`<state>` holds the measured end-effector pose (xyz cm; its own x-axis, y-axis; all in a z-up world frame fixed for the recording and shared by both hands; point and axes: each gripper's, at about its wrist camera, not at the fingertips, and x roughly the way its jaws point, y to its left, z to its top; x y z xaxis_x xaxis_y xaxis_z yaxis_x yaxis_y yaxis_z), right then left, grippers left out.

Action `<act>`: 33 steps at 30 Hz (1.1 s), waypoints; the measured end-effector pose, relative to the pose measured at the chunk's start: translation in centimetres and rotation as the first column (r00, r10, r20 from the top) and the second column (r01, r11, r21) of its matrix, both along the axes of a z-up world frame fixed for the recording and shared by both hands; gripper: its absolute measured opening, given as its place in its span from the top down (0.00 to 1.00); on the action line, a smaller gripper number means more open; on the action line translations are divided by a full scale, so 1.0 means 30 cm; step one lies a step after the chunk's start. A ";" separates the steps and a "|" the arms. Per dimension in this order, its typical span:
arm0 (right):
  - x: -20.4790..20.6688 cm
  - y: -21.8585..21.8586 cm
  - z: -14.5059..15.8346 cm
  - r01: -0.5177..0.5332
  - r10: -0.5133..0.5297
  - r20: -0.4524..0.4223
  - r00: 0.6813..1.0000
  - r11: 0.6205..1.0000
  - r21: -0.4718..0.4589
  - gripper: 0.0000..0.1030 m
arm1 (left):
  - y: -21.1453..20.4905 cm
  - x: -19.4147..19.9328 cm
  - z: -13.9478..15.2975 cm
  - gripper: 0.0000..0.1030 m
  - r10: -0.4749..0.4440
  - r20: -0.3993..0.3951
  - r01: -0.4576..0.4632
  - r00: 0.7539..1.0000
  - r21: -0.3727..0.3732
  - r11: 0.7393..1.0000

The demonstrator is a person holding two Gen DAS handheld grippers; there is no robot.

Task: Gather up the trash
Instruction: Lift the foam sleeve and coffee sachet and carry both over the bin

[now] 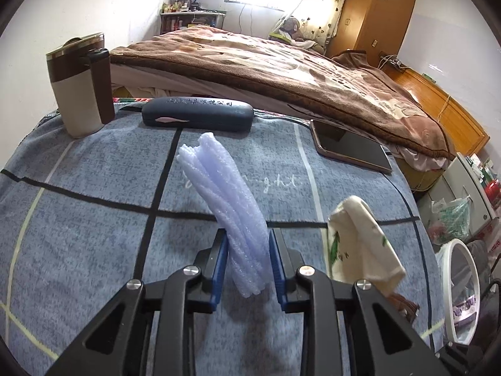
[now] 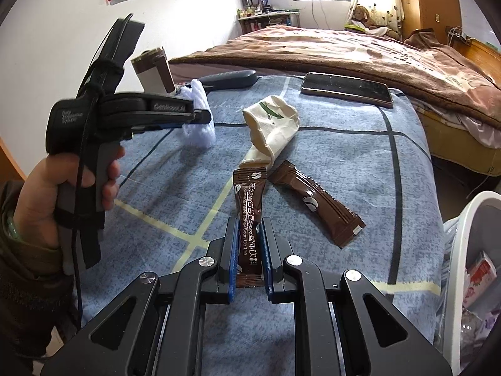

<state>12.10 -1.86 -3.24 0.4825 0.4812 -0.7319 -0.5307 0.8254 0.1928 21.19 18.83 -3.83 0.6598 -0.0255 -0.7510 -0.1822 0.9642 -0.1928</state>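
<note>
My left gripper (image 1: 247, 244) is shut on a folded white foam sheet (image 1: 225, 194) and holds it above the blue checked cloth (image 1: 94, 219). The foam also shows in the right wrist view (image 2: 200, 116), held in the left gripper (image 2: 205, 114). My right gripper (image 2: 248, 235) is shut on a brown coffee sachet (image 2: 249, 206). A second brown sachet (image 2: 316, 203) lies on the cloth to its right. A crushed cream paper cup (image 2: 275, 125) lies just beyond; it also shows in the left wrist view (image 1: 360, 241).
A brown-and-cream travel mug (image 1: 81, 84), a dark glasses case (image 1: 197, 114) and a phone (image 1: 350, 145) sit at the cloth's far edge. A white bin (image 2: 463, 250) stands at the right, also in the left wrist view (image 1: 463, 288). A bed (image 1: 281, 62) lies behind.
</note>
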 end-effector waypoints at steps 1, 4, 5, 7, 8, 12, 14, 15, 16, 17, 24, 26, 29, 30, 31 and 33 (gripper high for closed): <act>-0.006 -0.003 0.003 0.002 -0.002 0.003 1.000 1.000 0.001 0.85 | -0.001 -0.011 0.004 0.73 0.001 0.002 -0.001 1.000 0.003 1.000; -0.021 -0.013 0.018 0.011 -0.012 0.013 1.000 1.000 0.007 0.85 | -0.014 -0.052 0.023 0.73 -0.004 0.013 0.004 1.000 0.018 1.000; -0.026 -0.019 0.024 0.016 -0.017 0.015 1.000 1.000 0.011 0.85 | -0.021 -0.068 0.032 0.73 -0.011 0.019 0.010 1.000 0.028 1.000; -0.036 -0.028 0.035 0.026 -0.027 0.022 0.999 1.000 0.015 0.85 | -0.032 -0.096 0.047 0.73 -0.021 0.024 0.020 0.999 0.040 0.999; -0.044 -0.035 0.044 0.031 -0.031 0.027 0.999 0.999 0.020 0.85 | -0.037 -0.112 0.057 0.73 -0.028 0.033 0.027 0.999 0.038 0.999; -0.071 -0.060 0.067 0.049 -0.051 0.040 0.998 0.998 0.030 0.85 | -0.055 -0.174 0.098 0.73 -0.040 0.065 0.037 0.997 0.050 0.998; -0.081 -0.067 0.072 0.058 -0.059 0.049 0.997 0.998 0.026 0.85 | -0.069 -0.199 0.111 0.73 -0.044 0.074 0.039 0.996 0.067 0.997; -0.085 -0.070 0.070 0.060 -0.061 0.051 0.997 0.998 0.023 0.85 | -0.072 -0.209 0.114 0.73 -0.045 0.077 0.041 0.996 0.062 0.997; -0.089 -0.076 0.067 0.063 -0.064 0.048 0.997 0.998 0.023 0.85 | -0.072 -0.215 0.115 0.73 -0.046 0.076 0.042 0.996 0.052 0.998; -0.088 -0.082 0.061 0.064 -0.065 0.038 0.997 0.998 0.028 0.85 | -0.069 -0.221 0.115 0.73 -0.048 0.074 0.045 0.996 0.040 0.998; -0.054 -0.040 0.011 0.086 -0.086 -0.009 0.996 0.996 -0.005 0.81 | -0.049 -0.273 0.108 0.73 -0.026 0.074 0.023 0.997 0.031 0.999; -0.033 -0.008 -0.008 0.084 -0.085 -0.023 0.996 0.996 -0.026 0.78 | -0.049 -0.284 0.106 0.73 -0.030 0.073 0.027 0.997 0.040 0.999; -0.014 0.030 -0.026 0.072 -0.074 -0.033 0.997 0.996 -0.050 0.77 | -0.044 -0.297 0.106 0.73 -0.034 0.073 0.031 0.997 0.043 0.999; -0.010 0.035 -0.031 0.073 -0.075 -0.038 0.996 0.996 -0.055 0.76 | -0.043 -0.301 0.107 0.73 -0.034 0.071 0.031 0.997 0.047 0.998; 0.002 0.042 -0.041 0.080 -0.083 -0.049 0.995 0.995 -0.066 0.76 | -0.042 -0.307 0.108 0.73 -0.036 0.072 0.032 0.997 0.054 0.998; 0.012 0.049 -0.053 0.086 -0.092 -0.060 0.994 0.993 -0.085 0.76 | -0.042 -0.314 0.110 0.73 -0.040 0.072 0.035 0.997 0.064 0.997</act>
<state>12.47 -0.39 -4.83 0.4719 0.3754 -0.7977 -0.4433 0.8832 0.1534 11.79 17.58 -0.54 0.7123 -0.0055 -0.7018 -0.1333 0.9807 -0.1430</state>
